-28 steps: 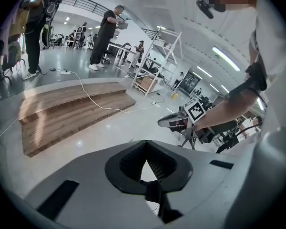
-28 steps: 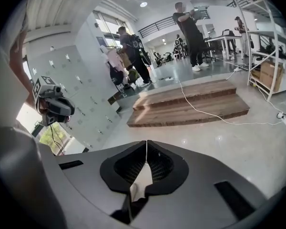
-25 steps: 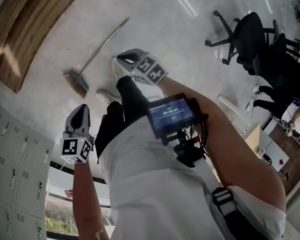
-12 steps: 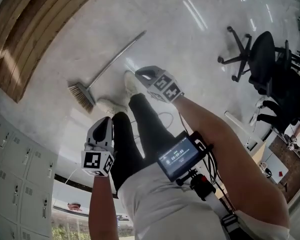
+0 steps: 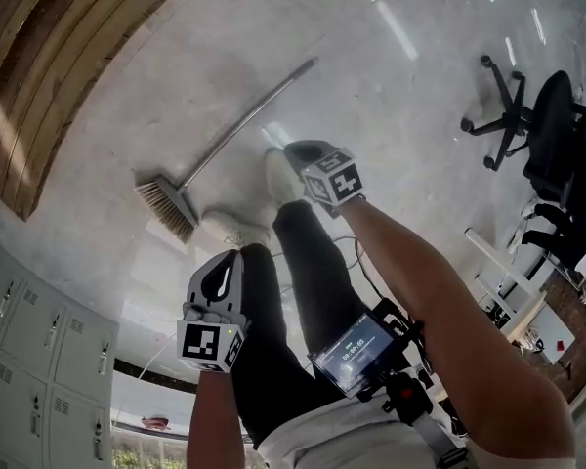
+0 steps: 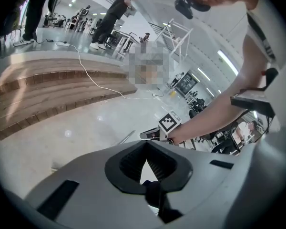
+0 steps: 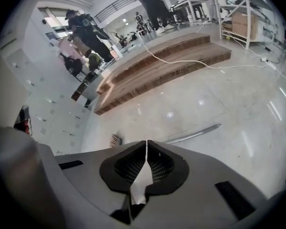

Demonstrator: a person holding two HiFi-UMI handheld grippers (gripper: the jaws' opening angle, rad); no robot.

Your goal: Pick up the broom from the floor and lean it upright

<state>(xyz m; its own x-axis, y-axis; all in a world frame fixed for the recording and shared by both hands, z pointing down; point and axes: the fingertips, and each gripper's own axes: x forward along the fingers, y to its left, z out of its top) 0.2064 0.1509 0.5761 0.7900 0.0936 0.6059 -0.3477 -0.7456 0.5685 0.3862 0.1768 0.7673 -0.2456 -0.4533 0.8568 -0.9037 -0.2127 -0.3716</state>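
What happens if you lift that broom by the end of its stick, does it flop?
The broom probably stays stiff: its stick lies dead straight and looks metallic. The brush head sits at one end, so lifted by the far tip it would likely dip that way. On the shiny floor it may slide when pushed.

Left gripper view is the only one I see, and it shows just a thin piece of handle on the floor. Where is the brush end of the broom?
Observer: In the head view the broom lies flat, with its brush head toward the lockers.
Operator: Are the fingers of the right gripper open?
Observer: No. The right gripper view shows the right gripper shut, with nothing between its fingers.
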